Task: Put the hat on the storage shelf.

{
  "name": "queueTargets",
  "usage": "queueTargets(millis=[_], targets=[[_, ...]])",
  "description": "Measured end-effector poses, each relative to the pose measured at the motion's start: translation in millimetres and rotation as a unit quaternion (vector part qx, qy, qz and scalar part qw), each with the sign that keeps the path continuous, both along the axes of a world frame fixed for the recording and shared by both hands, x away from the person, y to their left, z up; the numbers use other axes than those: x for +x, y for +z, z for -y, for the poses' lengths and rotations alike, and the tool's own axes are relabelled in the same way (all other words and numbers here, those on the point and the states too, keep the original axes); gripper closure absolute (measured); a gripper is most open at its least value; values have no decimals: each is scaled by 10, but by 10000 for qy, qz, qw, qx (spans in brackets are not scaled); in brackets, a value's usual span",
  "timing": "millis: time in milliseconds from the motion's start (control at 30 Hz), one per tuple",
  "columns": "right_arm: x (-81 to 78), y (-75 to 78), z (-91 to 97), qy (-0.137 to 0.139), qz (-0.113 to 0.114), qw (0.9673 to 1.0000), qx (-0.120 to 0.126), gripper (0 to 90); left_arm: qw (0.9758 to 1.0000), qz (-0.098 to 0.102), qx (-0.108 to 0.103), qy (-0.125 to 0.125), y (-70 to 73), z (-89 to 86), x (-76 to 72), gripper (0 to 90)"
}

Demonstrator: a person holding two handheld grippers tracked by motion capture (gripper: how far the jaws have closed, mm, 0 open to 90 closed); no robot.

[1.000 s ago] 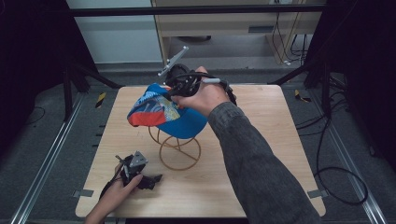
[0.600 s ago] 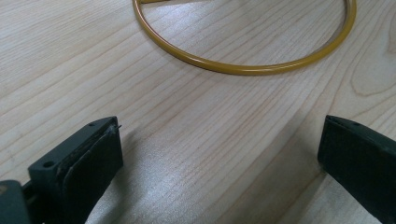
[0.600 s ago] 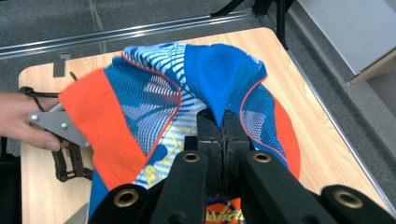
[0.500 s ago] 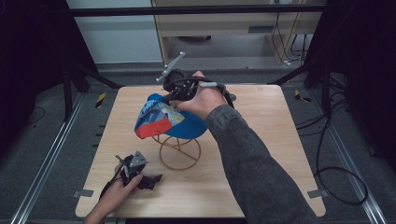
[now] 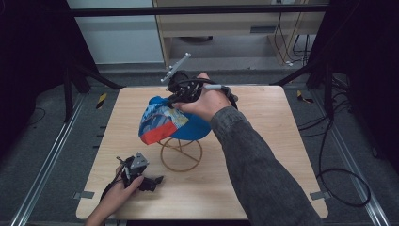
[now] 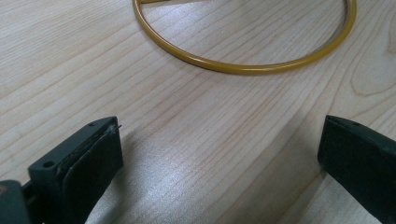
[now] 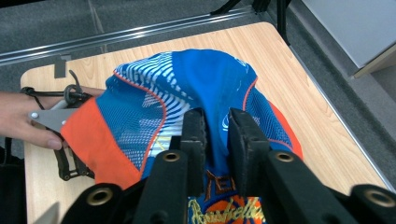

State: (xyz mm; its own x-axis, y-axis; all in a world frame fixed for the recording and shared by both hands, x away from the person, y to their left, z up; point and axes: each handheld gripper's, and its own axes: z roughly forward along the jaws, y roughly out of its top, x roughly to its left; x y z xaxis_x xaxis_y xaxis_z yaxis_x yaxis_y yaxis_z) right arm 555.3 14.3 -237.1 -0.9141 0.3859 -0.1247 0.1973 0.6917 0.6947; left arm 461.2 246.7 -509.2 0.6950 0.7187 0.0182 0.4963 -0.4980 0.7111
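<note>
A blue, orange and white mesh cap (image 5: 164, 123) sits on top of a gold wire stand (image 5: 181, 155) in the middle of the table. My right gripper (image 5: 176, 99) comes in from behind and is shut on the cap's crown; in the right gripper view the blue fabric (image 7: 154, 107) is pinched between the two black pads of that gripper (image 7: 217, 126). My left gripper (image 5: 153, 181) rests low on the table at the front left, open and holding nothing. In the left gripper view its jaws (image 6: 219, 149) stand wide apart, short of the stand's base ring (image 6: 243, 69).
The wooden table (image 5: 268, 136) has bare room at the right and front right. The person's right forearm (image 5: 254, 160) crosses that side diagonally. The left hand (image 7: 28, 121) lies near the front-left corner. Metal rails and cables run along the floor around the table.
The right gripper has tipped the cap so its orange brim hangs lower and further to the front left over the stand. The left gripper has stayed put.
</note>
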Motion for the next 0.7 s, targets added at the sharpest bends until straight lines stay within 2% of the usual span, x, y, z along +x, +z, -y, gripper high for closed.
queueTargets(millis=[367, 700], targets=[[-58, -4, 101, -147, -66, 9997, 168, 556, 10000, -1, -3, -10, -1, -2, 1, 0], [-139, 14, 184, -165, -44, 9995, 281, 517, 10000, 0, -3, -12, 0, -2, 1, 0]])
